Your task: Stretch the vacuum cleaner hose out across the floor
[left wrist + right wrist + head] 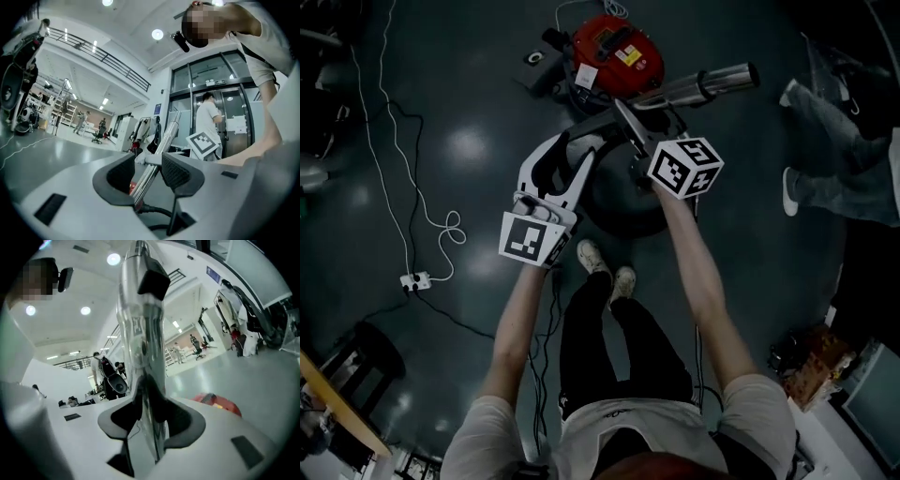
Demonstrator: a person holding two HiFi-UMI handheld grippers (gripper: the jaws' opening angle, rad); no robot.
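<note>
The red vacuum cleaner stands on the dark floor at the top of the head view. Its shiny metal tube slants down-left from there, and the black hose lies coiled below it, in front of my feet. My right gripper is shut on the tube, which fills the gap between its pads and rises as the tube with a black clip. My left gripper grips the same tube lower down; the tube passes between its jaws, with a black cable beneath.
A white cable and power strip lie on the floor at the left. Another person's legs stand at the right. A dark stool sits lower left, and boxes lower right.
</note>
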